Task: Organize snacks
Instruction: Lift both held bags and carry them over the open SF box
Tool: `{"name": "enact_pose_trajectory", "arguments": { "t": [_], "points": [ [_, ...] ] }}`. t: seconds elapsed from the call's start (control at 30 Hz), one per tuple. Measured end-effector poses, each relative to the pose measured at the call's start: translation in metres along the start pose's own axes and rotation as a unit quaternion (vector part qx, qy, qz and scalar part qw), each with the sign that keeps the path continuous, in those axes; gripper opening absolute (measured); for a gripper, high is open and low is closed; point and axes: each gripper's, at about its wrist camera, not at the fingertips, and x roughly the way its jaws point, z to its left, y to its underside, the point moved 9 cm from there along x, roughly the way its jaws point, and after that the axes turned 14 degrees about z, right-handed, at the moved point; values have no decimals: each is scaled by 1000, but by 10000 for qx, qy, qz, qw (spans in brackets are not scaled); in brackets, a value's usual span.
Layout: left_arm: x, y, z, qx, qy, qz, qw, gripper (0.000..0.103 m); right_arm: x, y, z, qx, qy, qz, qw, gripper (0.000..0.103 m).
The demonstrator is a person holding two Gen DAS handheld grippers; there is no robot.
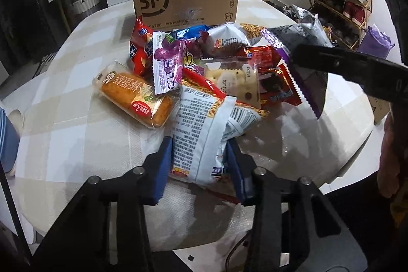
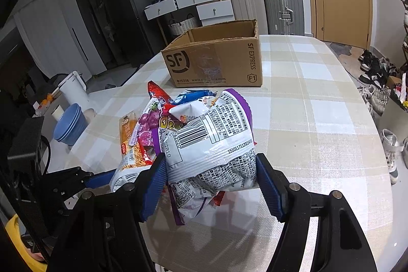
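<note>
While gripped: two packets (image 1: 201,129), one box (image 1: 186,0).

The right gripper (image 2: 211,180) clamps a crumpled white and purple snack bag (image 2: 211,142) between its blue pads (image 2: 270,185), barcode side up. Behind the bag, a heap of snack packets (image 2: 153,119) lies on the checked tablecloth (image 2: 318,119). Farther back stands an open cardboard box (image 2: 216,60). At the left edge, the left gripper (image 2: 102,179) reaches toward a noodle packet (image 2: 132,159). Blue bowls (image 2: 70,125) sit near a white kettle (image 2: 72,87).
</note>
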Motion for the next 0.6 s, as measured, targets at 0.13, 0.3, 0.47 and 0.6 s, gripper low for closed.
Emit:
{"name": "enact_pose_trajectory", "arguments": {
  "t": [0.13,0.3,0.47,0.6],
  "points": [
    [-4,3,1,-42,106,-6,9999,36,-2,-1,-2,61,-29,-46,10000,69],
    [-11,3,12,-329,368,-70,9988,35,-9,-4,-5,199,-277,-157,9993,69],
    [-22,0,22,-599,862,-146,9944,35,-10,-5,-5,256,-358,-167,9989,69],
    [-31,-1,26,-741,1319,-209,9883,35,-13,-7,-3,286,-391,-233,9986,69]
  ]
}}
